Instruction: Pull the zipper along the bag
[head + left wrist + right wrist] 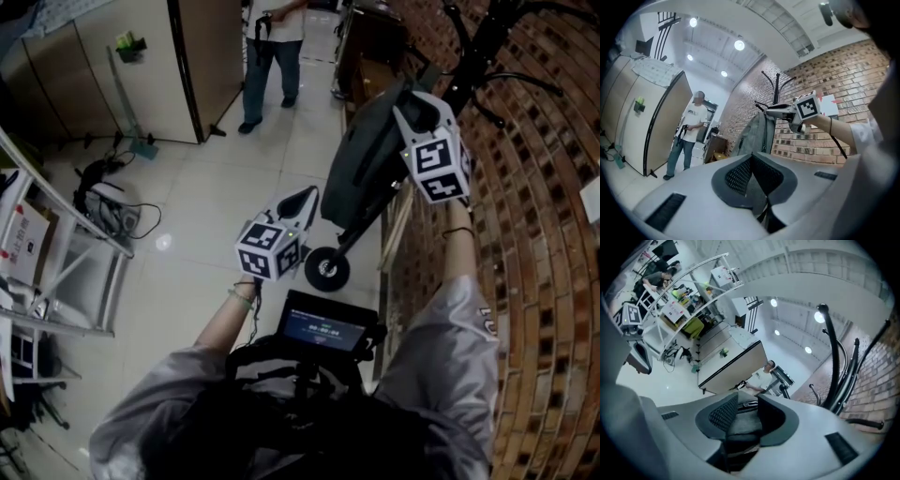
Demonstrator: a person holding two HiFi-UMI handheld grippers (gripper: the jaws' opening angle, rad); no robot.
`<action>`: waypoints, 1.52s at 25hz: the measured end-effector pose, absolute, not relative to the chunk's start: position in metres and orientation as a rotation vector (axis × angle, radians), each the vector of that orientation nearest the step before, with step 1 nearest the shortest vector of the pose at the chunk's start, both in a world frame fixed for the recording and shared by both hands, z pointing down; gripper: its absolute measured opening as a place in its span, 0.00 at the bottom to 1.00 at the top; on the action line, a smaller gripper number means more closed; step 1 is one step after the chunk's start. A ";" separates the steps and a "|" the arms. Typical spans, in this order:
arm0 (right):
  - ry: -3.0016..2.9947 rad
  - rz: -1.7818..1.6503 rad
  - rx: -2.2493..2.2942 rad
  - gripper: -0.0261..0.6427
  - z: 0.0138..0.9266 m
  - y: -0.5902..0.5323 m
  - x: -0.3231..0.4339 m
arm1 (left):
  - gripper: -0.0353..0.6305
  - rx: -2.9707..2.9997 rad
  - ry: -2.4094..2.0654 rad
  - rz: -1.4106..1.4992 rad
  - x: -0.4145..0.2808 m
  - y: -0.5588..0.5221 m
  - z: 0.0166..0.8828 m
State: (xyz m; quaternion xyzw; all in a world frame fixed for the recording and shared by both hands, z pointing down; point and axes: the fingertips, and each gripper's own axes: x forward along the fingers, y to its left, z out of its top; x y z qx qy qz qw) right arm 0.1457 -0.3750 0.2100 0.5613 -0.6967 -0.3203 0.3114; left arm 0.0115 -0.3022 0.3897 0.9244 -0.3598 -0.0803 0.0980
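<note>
Big brick wall (553, 281) on the right side. Black coat rack (483, 42) up against it. Grey bag (361, 159) hanging on the rack. Right gripper (746, 399) up at the bag's top, spread wide around the zipper (749, 404), not pinching. Left gripper (751, 160) lower, away from the bag, pressed together, holding nothing.

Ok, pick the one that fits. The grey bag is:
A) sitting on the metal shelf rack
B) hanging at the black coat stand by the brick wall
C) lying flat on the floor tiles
B: the grey bag hangs clear of the floor at the black coat stand, right beside the brick wall.
</note>
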 end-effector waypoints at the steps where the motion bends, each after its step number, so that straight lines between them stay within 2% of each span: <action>1: -1.812 -0.864 1.451 0.24 0.211 -0.377 0.146 | 0.06 2.737 -1.066 -0.238 0.012 -0.302 0.390; 20: -1.611 -1.112 1.162 0.23 0.212 -0.391 0.145 | 0.06 2.693 -1.120 -0.252 0.030 -0.305 0.387; 22: -1.625 -1.125 1.166 0.20 0.214 -0.391 0.146 | 0.06 2.690 -1.125 -0.260 0.032 -0.306 0.386; 26: -1.638 -1.249 1.161 0.07 0.201 -0.381 0.133 | 0.06 2.691 -1.131 -0.260 0.034 -0.305 0.385; 38: -1.635 -1.120 1.127 0.07 0.203 -0.392 0.153 | 0.06 2.678 -1.143 -0.269 0.036 -0.306 0.383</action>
